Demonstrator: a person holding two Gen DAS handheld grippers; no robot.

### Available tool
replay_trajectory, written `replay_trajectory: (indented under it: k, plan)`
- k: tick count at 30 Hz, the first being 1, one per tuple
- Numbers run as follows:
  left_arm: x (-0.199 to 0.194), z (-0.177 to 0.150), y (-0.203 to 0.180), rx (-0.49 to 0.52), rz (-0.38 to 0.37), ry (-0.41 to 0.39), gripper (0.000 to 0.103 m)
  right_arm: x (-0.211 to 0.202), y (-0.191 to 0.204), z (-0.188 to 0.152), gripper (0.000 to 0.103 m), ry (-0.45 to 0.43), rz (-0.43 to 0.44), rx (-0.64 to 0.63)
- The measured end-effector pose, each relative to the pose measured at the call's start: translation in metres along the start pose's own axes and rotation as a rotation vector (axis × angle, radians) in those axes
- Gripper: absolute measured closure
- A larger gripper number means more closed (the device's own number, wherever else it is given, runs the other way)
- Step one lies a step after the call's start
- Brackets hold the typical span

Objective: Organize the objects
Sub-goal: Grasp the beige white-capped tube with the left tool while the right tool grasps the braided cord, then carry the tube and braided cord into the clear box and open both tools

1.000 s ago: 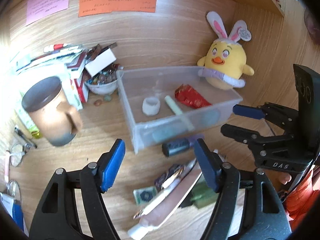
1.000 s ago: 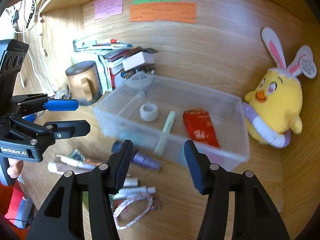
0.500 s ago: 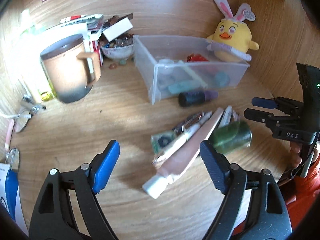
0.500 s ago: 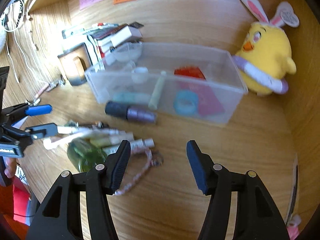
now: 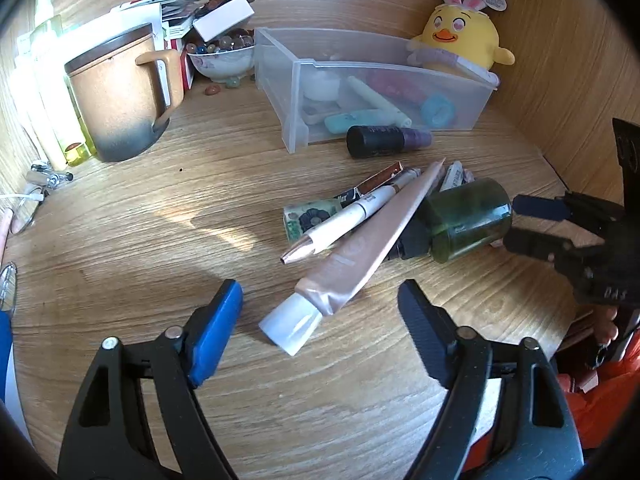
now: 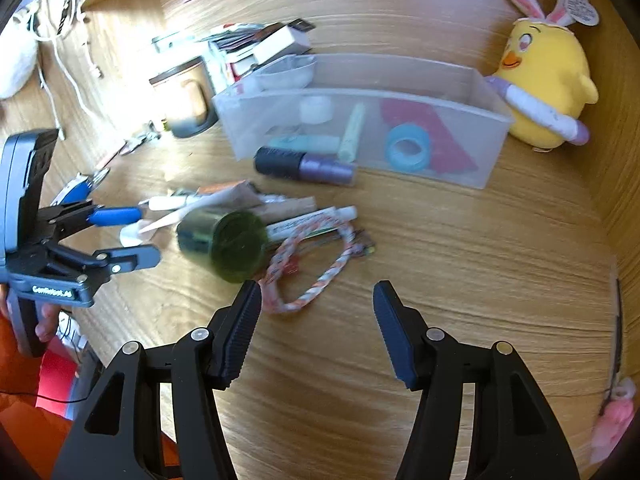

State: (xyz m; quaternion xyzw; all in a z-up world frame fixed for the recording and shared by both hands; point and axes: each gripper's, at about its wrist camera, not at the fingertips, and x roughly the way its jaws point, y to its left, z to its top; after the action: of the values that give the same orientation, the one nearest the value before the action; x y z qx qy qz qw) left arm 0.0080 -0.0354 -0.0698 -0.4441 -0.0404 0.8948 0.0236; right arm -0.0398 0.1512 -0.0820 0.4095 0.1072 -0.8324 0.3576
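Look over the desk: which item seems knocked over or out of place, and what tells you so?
The green jar lies tipped on its side against the loose pile of tubes and pens in front of the clear bin, its round end facing the right gripper. Both grippers are open and hold nothing.

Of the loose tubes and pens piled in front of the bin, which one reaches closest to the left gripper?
The pink squeeze tube with the white cap: its cap end points between the open left gripper fingers. The white pen with the copper tip and the purple bottle lie farther off.
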Motion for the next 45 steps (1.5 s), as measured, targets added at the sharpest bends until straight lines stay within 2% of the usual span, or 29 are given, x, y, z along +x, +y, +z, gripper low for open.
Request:
replay_trajectory:
  k: [6, 9, 11, 15, 17, 19, 25, 32, 45]
  plan:
    - [0.002, 0.002, -0.004, 0.008, 0.019, -0.022, 0.045, 0.009, 0.009, 0.001, 0.049, -0.010, -0.012, -0.036]
    - [0.002, 0.002, -0.005, 0.008, 0.017, -0.030, 0.050, 0.012, 0.011, 0.001, 0.053, -0.013, -0.016, -0.052]
    - [0.003, 0.003, -0.006, 0.008, 0.008, -0.034, 0.057, 0.014, 0.011, 0.002, 0.063, -0.004, -0.011, -0.058]
    - [0.004, 0.005, -0.009, 0.009, -0.008, -0.033, 0.071, 0.017, 0.011, 0.001, 0.072, -0.003, -0.015, -0.060]
    - [0.004, 0.006, -0.010, 0.015, -0.013, -0.032, 0.078, 0.017, 0.009, 0.000, 0.081, -0.006, -0.009, -0.052]
    - [0.004, 0.005, -0.011, 0.024, -0.020, -0.031, 0.083, 0.018, 0.007, -0.001, 0.086, -0.010, -0.012, -0.043]
    - [0.001, 0.004, -0.015, 0.035, -0.004, -0.040, 0.084, 0.014, -0.003, -0.002, 0.089, -0.029, -0.021, -0.001]
    - [-0.013, 0.010, -0.015, 0.020, -0.040, -0.077, 0.084, 0.002, -0.007, 0.003, 0.089, -0.073, -0.024, 0.028]
    - [-0.033, 0.033, -0.032, 0.038, -0.058, -0.183, 0.084, -0.022, -0.013, 0.019, 0.089, -0.169, -0.033, 0.059]
